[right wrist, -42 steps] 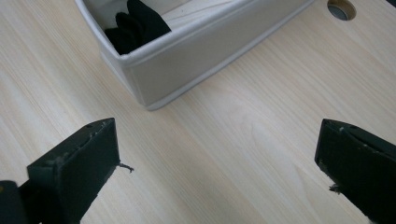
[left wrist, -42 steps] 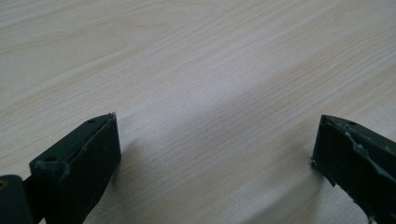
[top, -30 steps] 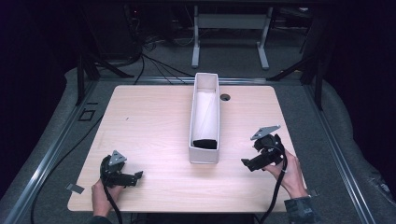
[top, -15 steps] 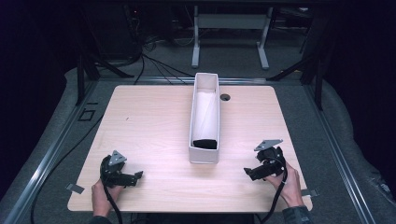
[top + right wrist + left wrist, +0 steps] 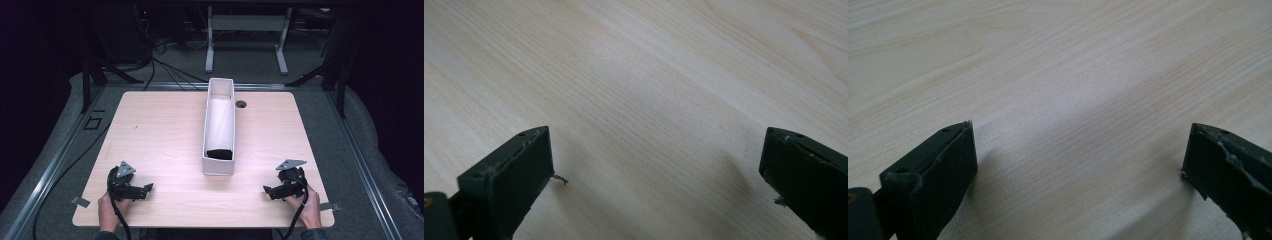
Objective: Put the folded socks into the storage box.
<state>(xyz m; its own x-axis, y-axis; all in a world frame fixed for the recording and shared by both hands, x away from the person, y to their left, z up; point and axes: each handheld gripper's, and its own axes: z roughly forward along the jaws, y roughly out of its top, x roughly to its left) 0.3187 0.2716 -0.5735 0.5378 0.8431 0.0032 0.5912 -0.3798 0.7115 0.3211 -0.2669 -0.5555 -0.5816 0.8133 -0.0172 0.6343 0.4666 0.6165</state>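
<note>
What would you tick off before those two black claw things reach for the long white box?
1. Left gripper open: ok, jaws stand wide apart over bare wood in the left gripper view.
2. Right gripper open: ok, nothing between its jaws.
3. Long white cardboard box upright on the light wooden table: ok, open top up.
4. Black object inside the box's near end: cannot tell what it is.
5. Path from each gripper to the box: ok, bare tabletop between.
6. Cable hole beside the box: ok, apart from it.
</note>
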